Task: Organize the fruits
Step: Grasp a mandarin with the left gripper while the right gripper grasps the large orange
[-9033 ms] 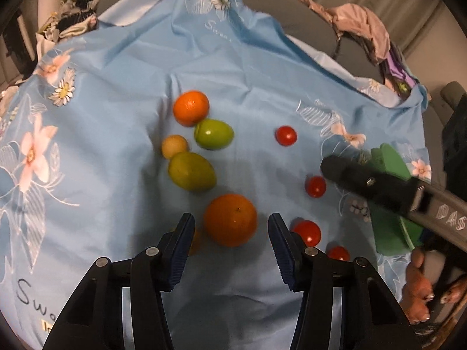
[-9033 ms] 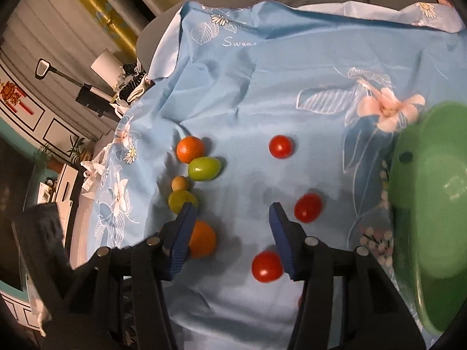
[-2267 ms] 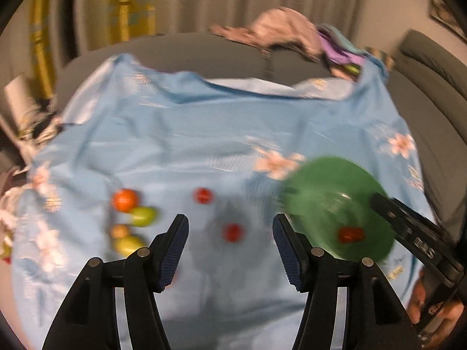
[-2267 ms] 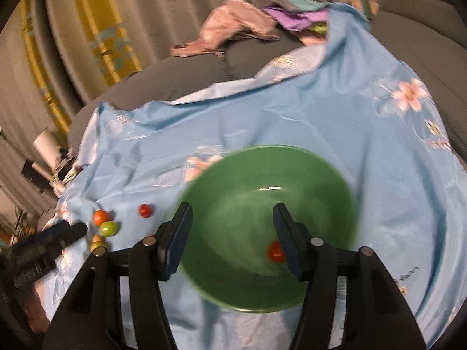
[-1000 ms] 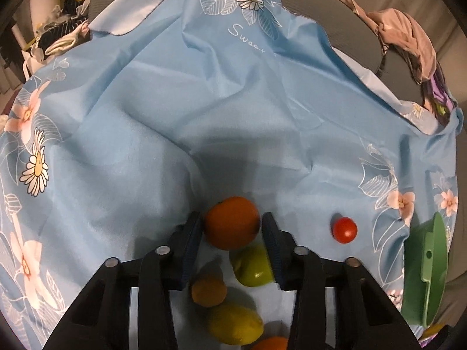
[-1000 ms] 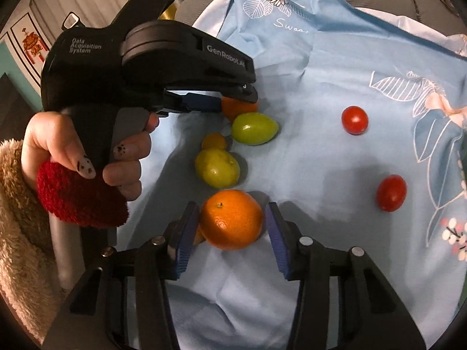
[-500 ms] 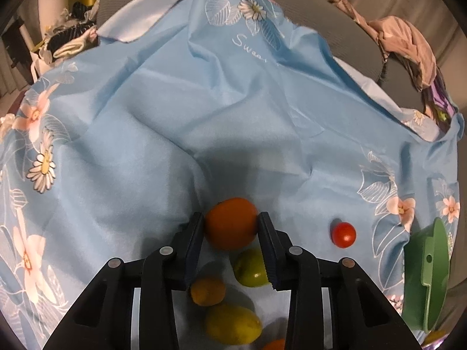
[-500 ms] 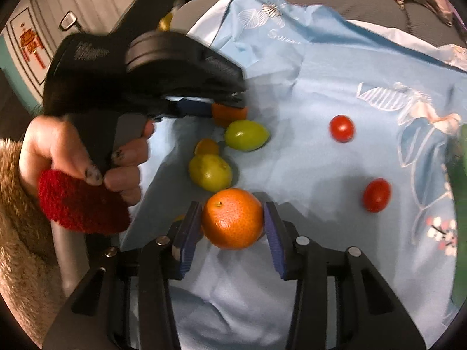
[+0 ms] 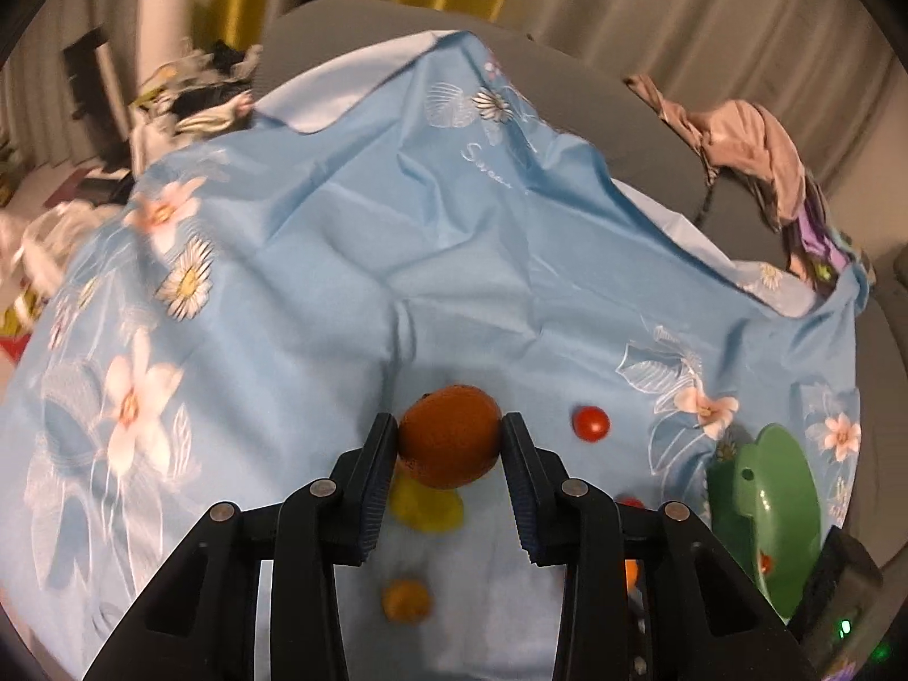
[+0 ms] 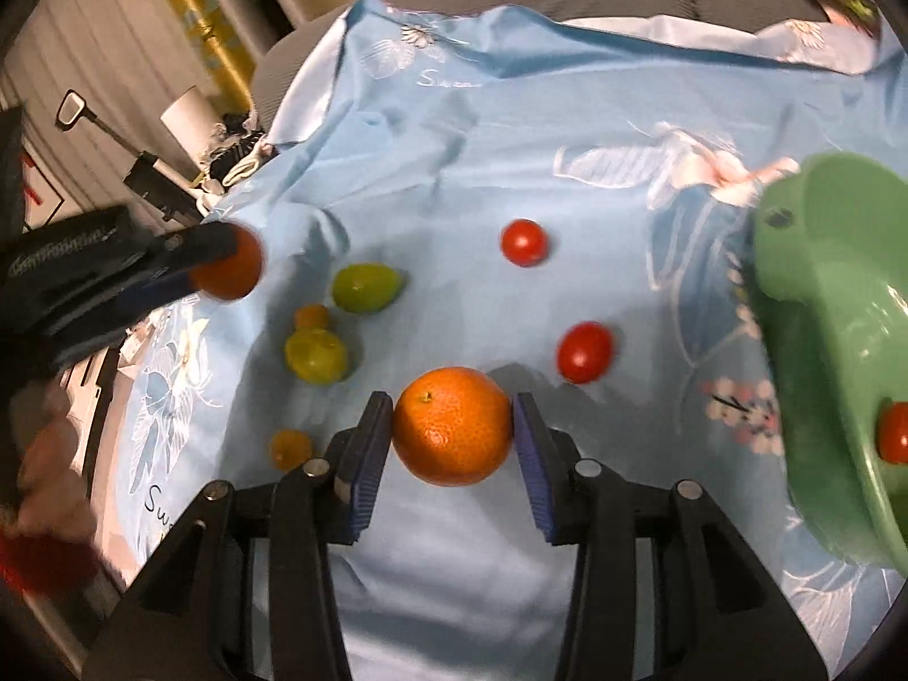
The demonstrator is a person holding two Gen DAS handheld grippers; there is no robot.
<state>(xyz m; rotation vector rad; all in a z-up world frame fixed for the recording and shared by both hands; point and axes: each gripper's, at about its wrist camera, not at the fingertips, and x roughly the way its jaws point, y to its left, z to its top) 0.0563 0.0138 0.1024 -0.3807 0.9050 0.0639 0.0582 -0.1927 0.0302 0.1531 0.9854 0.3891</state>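
My left gripper [image 9: 448, 442] is shut on a small orange [image 9: 449, 437] and holds it above the blue floral cloth [image 9: 352, 261]; it also shows in the right wrist view [image 10: 227, 269]. My right gripper [image 10: 453, 425] is shut on a bigger orange [image 10: 453, 425], lifted off the cloth. A green bowl [image 10: 840, 306] with a cherry tomato [image 10: 894, 440] in it stands at the right; it also shows in the left wrist view [image 9: 766, 511]. On the cloth lie two cherry tomatoes [image 10: 523, 242] [image 10: 584, 360], two green fruits [image 10: 366, 286] [image 10: 316, 356] and two small orange fruits [image 10: 311, 316] [image 10: 290, 447].
The cloth covers a grey sofa [image 9: 340, 28]. A heap of clothes [image 9: 755, 147] lies on the sofa back at the right. Clutter and a lamp [image 10: 187, 113] stand beyond the cloth's left edge.
Both grippers have closed on their oranges and lifted them off the cloth. The view has swung toward the green bowl at the right.
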